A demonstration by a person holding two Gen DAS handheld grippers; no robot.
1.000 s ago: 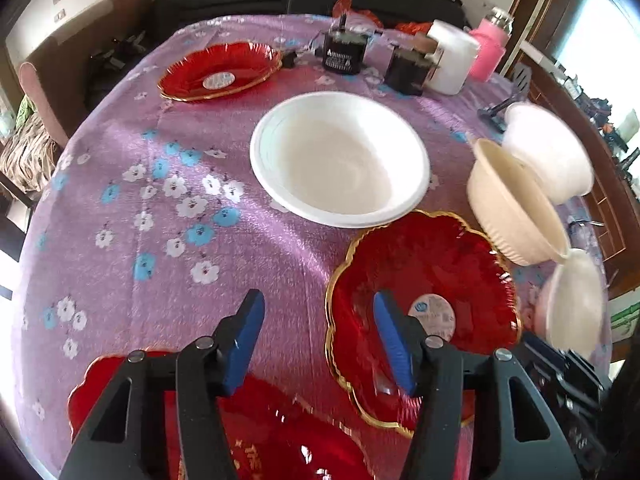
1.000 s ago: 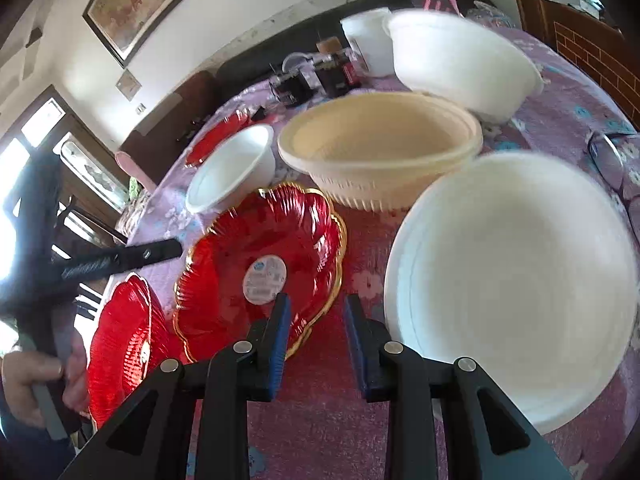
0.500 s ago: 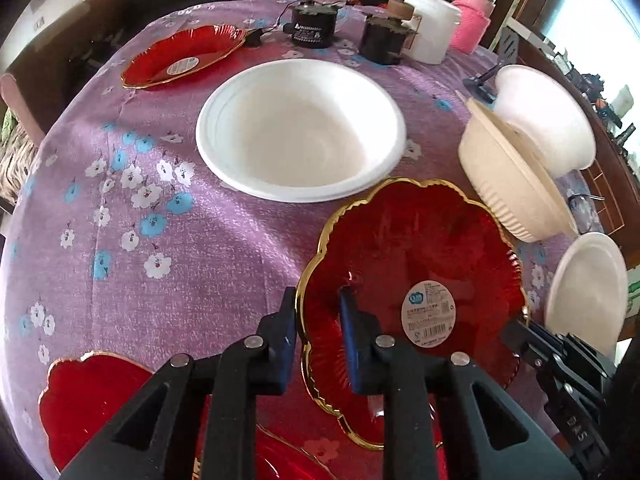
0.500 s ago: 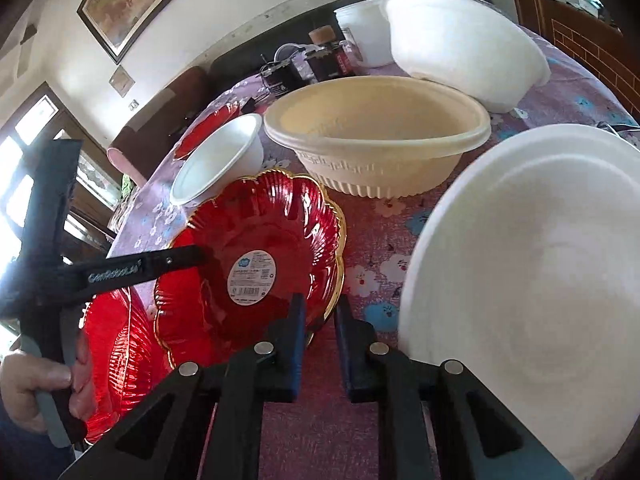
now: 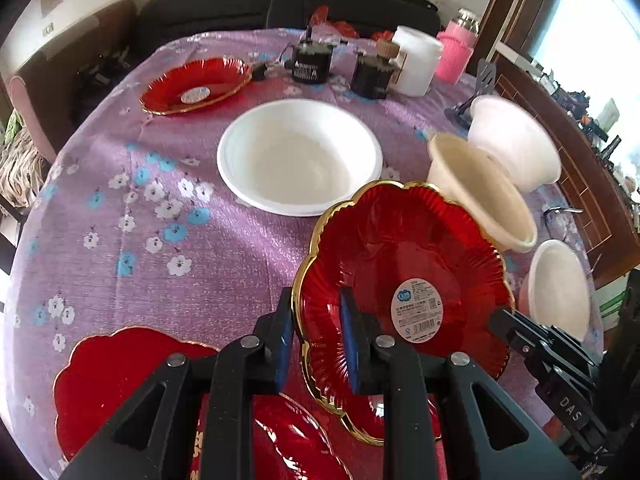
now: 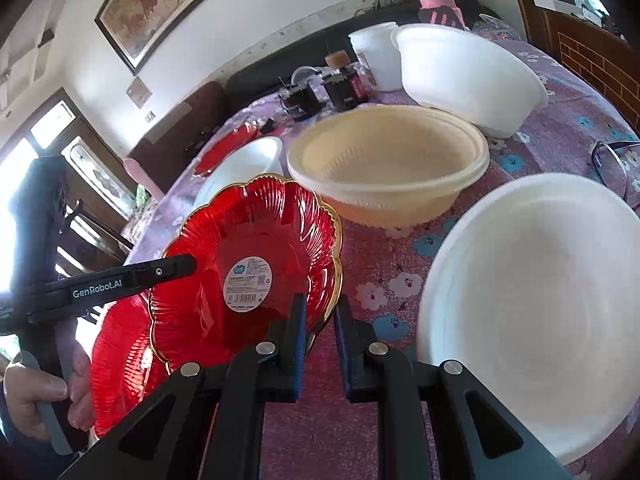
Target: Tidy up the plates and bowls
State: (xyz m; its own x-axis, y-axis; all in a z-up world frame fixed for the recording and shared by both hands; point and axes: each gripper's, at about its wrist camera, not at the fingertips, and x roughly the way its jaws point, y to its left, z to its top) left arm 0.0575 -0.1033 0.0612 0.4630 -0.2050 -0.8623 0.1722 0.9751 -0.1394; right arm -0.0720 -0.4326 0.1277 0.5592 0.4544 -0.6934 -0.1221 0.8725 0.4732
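Nearest us, both grippers grip the same red plate point(image 5: 400, 264) by its gold scalloped rim. The left gripper point(image 5: 314, 344) has its jaws clamped on the plate's left edge, one pad under the rim and one on the inner face. The right gripper point(image 6: 320, 336) is clamped on the opposite edge. The plate sits tilted just above a second red plate point(image 5: 120, 384) that lies on the desk point(image 5: 200, 248).

We judge the plate thin, glossy and light, stiff but likely brittle, and slippery where the fluting is smooth. The rim is the only sensible hold, and two opposite grips should keep it from swinging.

Beyond it lie a wide white bowl point(image 5: 300, 156) and a cream bowl point(image 6: 388, 160). Farther still are more white bowls and a third red plate point(image 5: 196, 84).
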